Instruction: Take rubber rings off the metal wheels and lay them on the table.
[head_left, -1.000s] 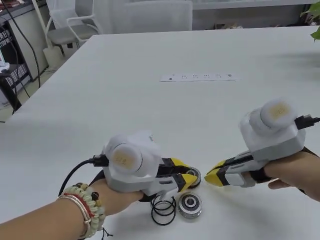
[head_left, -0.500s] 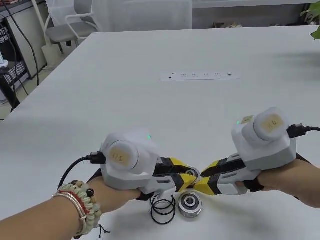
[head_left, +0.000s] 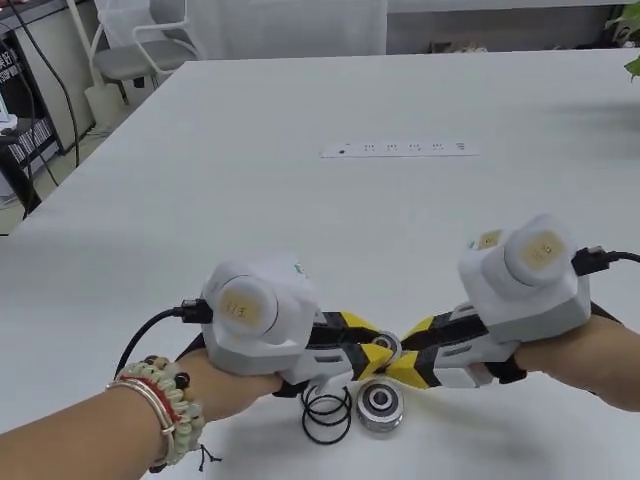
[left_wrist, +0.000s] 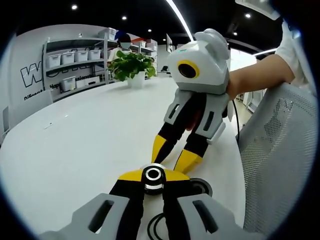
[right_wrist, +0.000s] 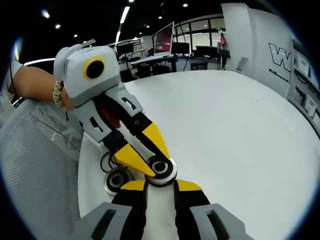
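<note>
My left gripper is shut on a small metal wheel with a dark rubber ring on its rim, held just above the white table. The left gripper view has that wheel clamped between the yellow jaw tips. My right gripper comes in from the right, jaws slightly open, tips at the wheel's edge. In the left gripper view the right gripper points down at the wheel. A second wheel lies on the table below, beside loose black rubber rings.
A white power strip lies across the middle of the table. Chairs stand past the far left corner. A potted plant sits on the table's far side. A cable trails from the left gripper.
The right gripper has moved left until its tips reach the wheel in the left gripper, and its jaws have parted a little. The left gripper has barely moved.
</note>
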